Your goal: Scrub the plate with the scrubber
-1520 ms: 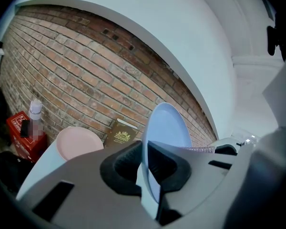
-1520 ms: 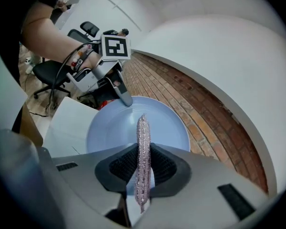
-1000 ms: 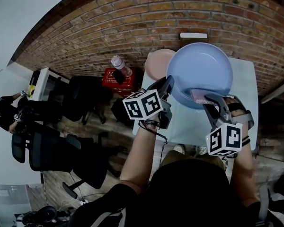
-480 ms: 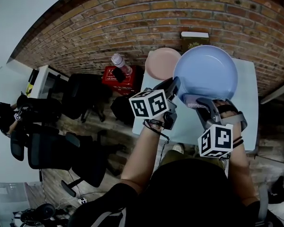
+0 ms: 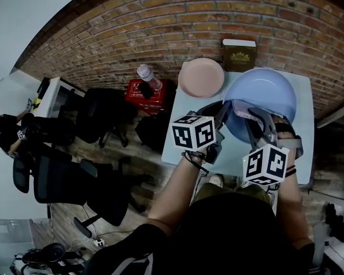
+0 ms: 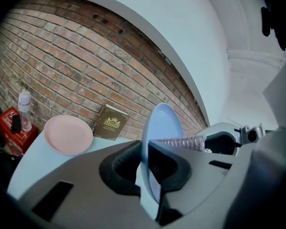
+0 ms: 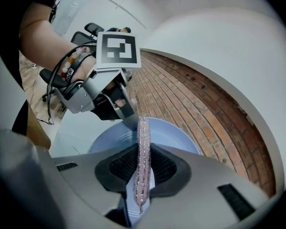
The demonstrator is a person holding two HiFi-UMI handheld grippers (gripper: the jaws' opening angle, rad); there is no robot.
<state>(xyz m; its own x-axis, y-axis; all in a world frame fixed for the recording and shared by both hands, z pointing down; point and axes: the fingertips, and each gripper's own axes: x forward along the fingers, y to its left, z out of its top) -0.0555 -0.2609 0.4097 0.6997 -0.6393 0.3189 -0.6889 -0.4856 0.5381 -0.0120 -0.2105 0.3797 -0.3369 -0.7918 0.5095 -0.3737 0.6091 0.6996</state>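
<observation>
A light blue plate (image 5: 262, 96) is held tilted above the pale table (image 5: 235, 153). My left gripper (image 5: 222, 116) is shut on the plate's near-left rim; in the left gripper view the plate (image 6: 163, 123) stands edge-on between the jaws of that gripper (image 6: 148, 171). My right gripper (image 5: 258, 124) is shut on a thin, glittery pink scrubber (image 5: 247, 114). In the right gripper view the scrubber (image 7: 143, 161) stands upright between the pads, its edge against the plate's inner face (image 7: 167, 132) just beside the left gripper (image 7: 119, 104).
A pink plate (image 5: 201, 77) lies at the table's far left corner and a dark book (image 5: 239, 54) leans on the brick wall. A red box (image 5: 143, 96) with a bottle (image 5: 148, 77) sits left of the table. Black office chairs (image 5: 97, 119) and a person (image 5: 6, 133) are further left.
The blue plate and both grippers have moved right and down toward the table in the head view, uncovering the pink plate and book. Both grips are unchanged.
</observation>
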